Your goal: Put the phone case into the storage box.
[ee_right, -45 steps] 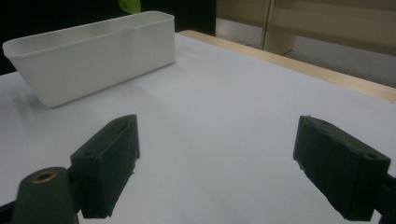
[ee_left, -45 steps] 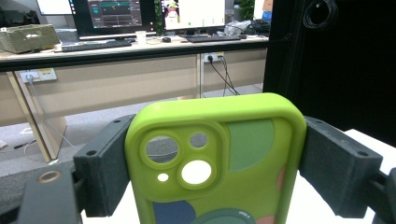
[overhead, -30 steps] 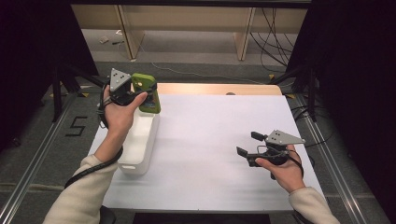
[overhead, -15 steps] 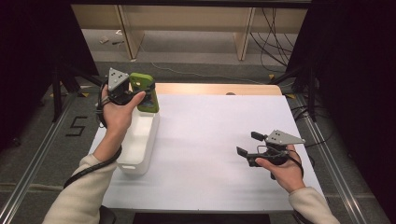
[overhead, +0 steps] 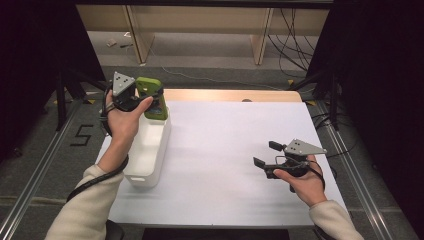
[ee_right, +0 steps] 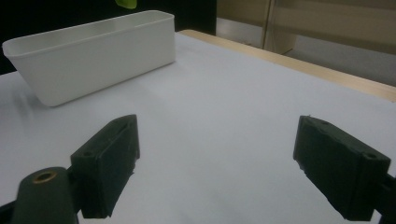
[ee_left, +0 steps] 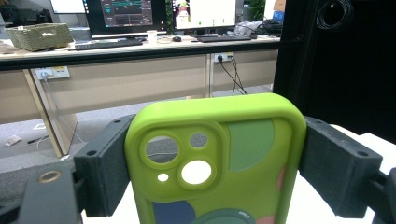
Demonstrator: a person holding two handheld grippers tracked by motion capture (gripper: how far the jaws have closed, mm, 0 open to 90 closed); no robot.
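Left gripper (overhead: 142,97) pinches a green phone case (overhead: 152,97) above the white bin (overhead: 150,150) at ten o'clock, release seemingly next; right gripper (overhead: 266,154) idles spread

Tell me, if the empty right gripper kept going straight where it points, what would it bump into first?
Probably the white bin. The right gripper has open jaws aimed across bare white table toward it. Depth is hard to judge, so it might pass its end.

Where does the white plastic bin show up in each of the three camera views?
High view: the white rectangular plastic bin lies at the table's left, below the green phone case.
Left gripper view: not in it.
Right gripper view: upper left.
Shared landmark: the green phone case, also at the right gripper view's top edge.
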